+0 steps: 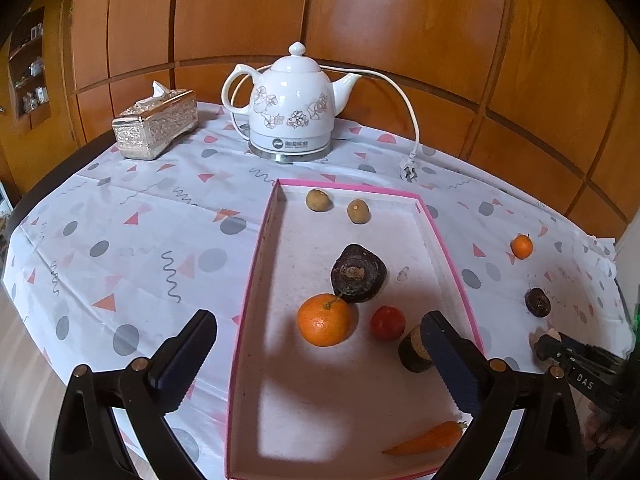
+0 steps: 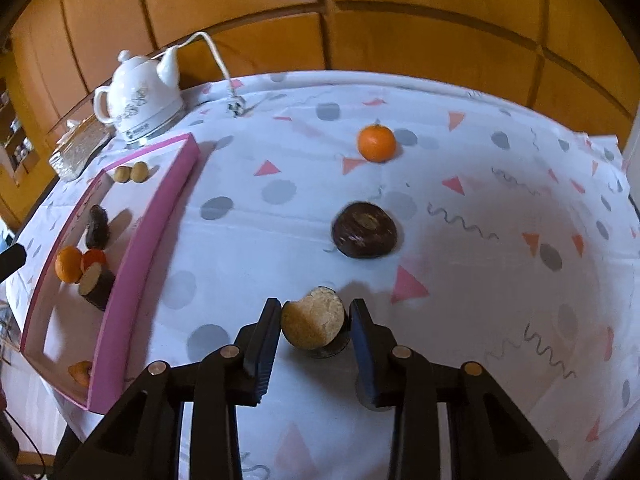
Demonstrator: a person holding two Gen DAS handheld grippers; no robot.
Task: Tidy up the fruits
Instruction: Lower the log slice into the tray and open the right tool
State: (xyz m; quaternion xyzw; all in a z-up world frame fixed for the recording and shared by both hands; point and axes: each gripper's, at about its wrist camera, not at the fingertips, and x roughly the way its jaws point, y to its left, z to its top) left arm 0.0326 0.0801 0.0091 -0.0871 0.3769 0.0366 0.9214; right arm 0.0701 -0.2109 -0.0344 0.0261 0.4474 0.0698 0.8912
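1. Right gripper point(image 2: 314, 330) has its jaws around a cut dark-skinned piece point(image 2: 314, 326) on the tablecloth point(image 2: 480, 280); left finger touches, right finger stands just beside.
2. Left gripper point(image 1: 320, 348) hangs spread wide above the pink tray point(image 1: 256, 264).
3. Farther: a dark round fruit point(image 2: 365, 230), then a tangerine point(image 2: 376, 143).

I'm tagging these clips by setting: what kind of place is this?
Most likely a home dining room or living room. A round table under a patterned tablecloth carries a floral ceramic electric kettle and an ornate tissue box, wood panelling lines the wall behind, and a shelf of small items shows at far left.
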